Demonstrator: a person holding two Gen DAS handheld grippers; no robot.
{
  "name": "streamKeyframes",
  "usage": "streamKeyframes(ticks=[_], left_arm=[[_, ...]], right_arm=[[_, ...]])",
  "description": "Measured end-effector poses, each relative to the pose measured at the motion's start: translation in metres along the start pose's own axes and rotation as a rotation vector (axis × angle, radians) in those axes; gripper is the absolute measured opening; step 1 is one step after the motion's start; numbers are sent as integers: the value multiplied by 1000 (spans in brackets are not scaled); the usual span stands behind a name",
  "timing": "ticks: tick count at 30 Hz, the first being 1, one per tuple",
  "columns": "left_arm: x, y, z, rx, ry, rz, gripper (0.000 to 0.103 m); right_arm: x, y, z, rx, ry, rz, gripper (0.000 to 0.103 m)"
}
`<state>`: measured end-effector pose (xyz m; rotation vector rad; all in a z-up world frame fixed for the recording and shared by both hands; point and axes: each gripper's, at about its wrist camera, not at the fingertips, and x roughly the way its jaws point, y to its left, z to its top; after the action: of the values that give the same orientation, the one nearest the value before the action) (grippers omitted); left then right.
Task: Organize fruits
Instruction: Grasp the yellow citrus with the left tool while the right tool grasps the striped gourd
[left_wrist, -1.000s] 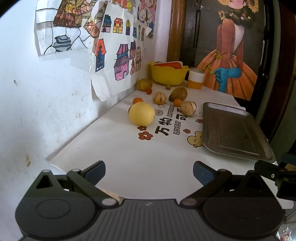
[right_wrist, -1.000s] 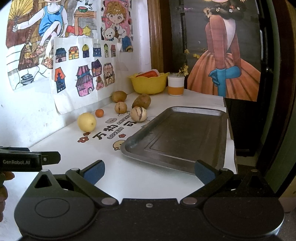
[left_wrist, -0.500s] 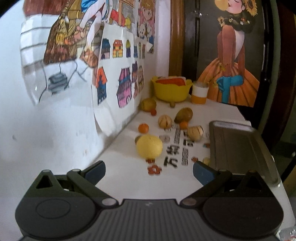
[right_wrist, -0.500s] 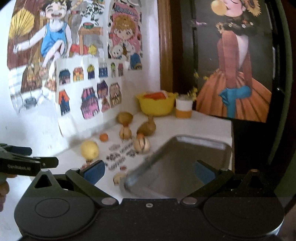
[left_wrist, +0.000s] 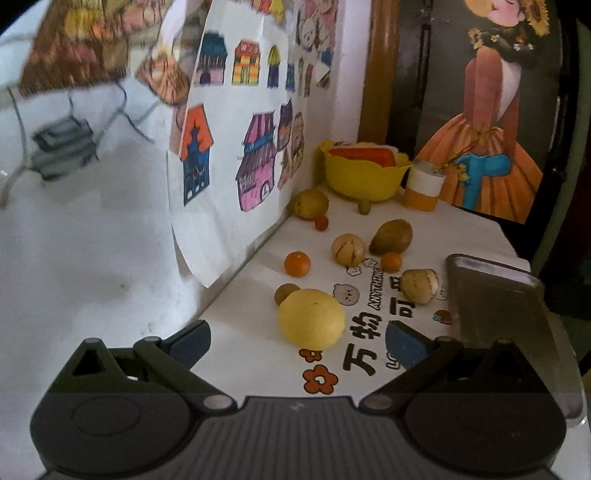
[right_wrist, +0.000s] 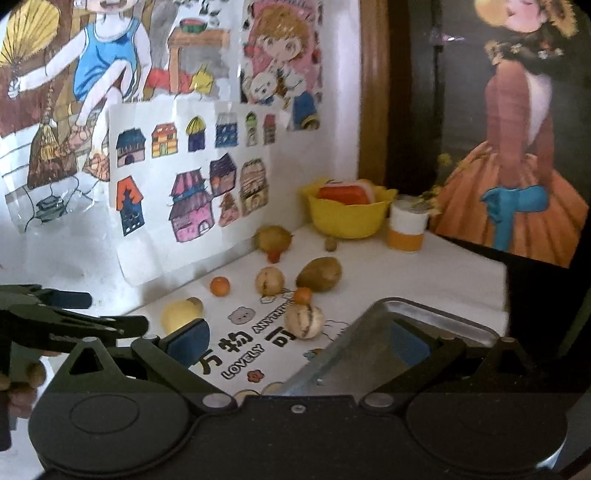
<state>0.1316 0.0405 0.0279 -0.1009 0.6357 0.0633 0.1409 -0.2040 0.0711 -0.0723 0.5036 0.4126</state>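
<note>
The white table cover (left_wrist: 255, 295) reads "万物可", "ANYTHING" and "LOVELY".

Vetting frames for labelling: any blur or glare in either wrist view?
Left wrist: wall drawings at upper left smeared by motion blur, yellow fruit sharp, fisheye bends the edges. Right wrist: softer overall, metal tray blurred with a pale sheen; dark door side underexposed.

From my right wrist view, the large round yellow fruit (right_wrist: 176, 314) is half hidden behind a fingertip; the grey metal tray's (right_wrist: 424, 314) near corner disappears under the gripper body.
</note>
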Motion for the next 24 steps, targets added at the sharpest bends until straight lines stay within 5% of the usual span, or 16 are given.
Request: streamKeyframes(ticks=[10, 24], left_arm=[[47, -1, -1, -69, 43, 33, 103], [85, -4, 1, -123, 97, 44, 94]], right_arm=[[91, -6, 10, 16, 118, 17, 102], [172, -20, 0, 74, 236, 66, 74]])
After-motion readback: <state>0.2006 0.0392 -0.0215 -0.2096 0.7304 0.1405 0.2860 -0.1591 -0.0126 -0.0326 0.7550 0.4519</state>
